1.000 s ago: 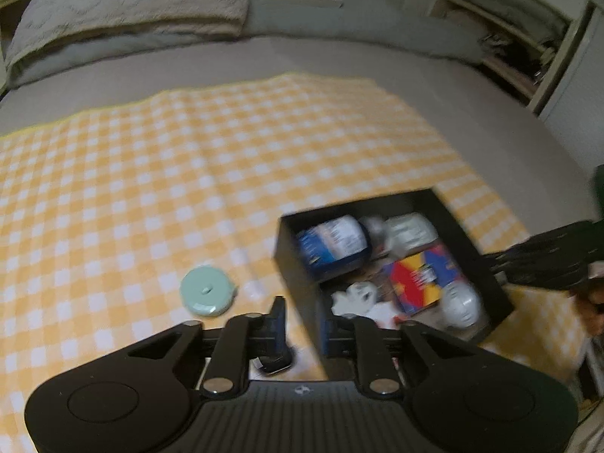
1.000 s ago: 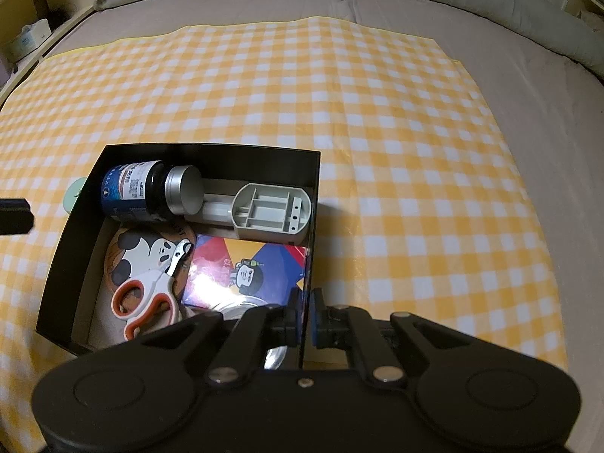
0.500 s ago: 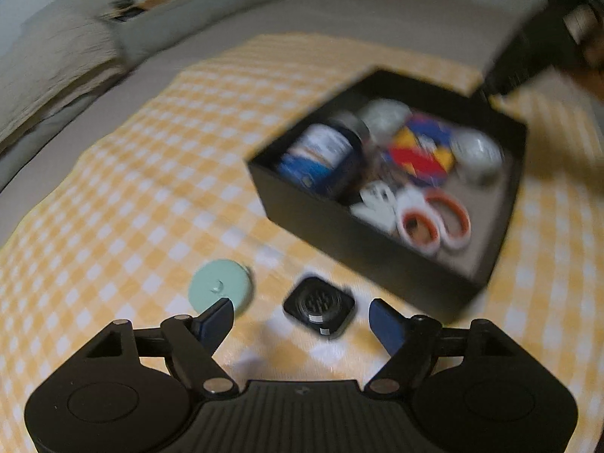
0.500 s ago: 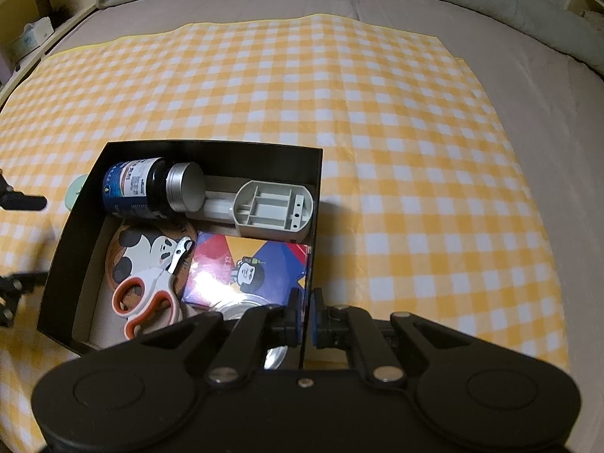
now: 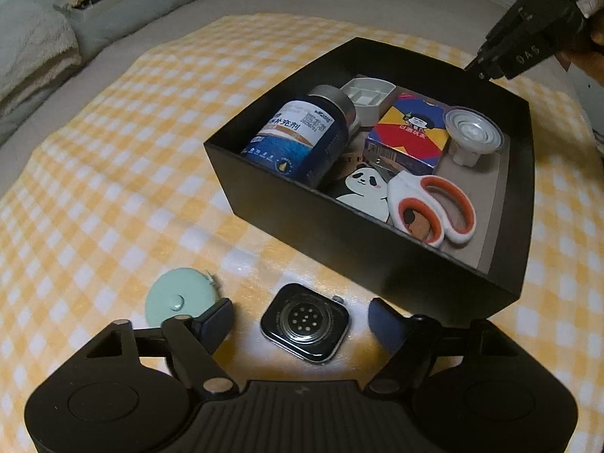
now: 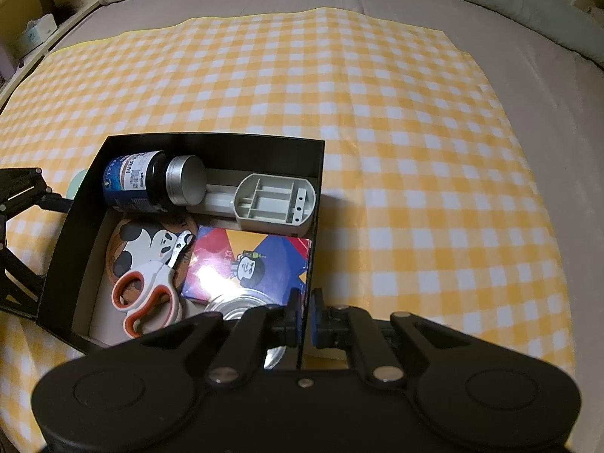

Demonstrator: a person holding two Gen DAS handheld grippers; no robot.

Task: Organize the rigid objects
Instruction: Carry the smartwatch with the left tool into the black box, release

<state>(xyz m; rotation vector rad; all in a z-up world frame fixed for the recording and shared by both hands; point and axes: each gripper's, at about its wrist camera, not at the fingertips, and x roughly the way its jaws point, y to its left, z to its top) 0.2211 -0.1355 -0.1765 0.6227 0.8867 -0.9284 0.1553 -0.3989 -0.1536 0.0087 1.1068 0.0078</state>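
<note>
We are seeing the mint disc (image 5: pixel 177 300) lying at ten o'clock of the watch body (image 5: pixel 305 322), which is resting face-down on the checked cloth (image 5: pixel 113 173) between the left gripper (image 5: pixel 300 319) fingers, just closing but not touching it; at two o'clock, the right gripper (image 6: pixel 306 315) fingers are pinching the black box (image 5: pixel 377 260) wall

The black box (image 6: pixel 56 249) wall hides most of the mint disc (image 6: pixel 75 183).

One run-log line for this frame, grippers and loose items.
left gripper: open around watch body on cloth | right gripper: shut on black box wall | green tape measure: outside box
</note>
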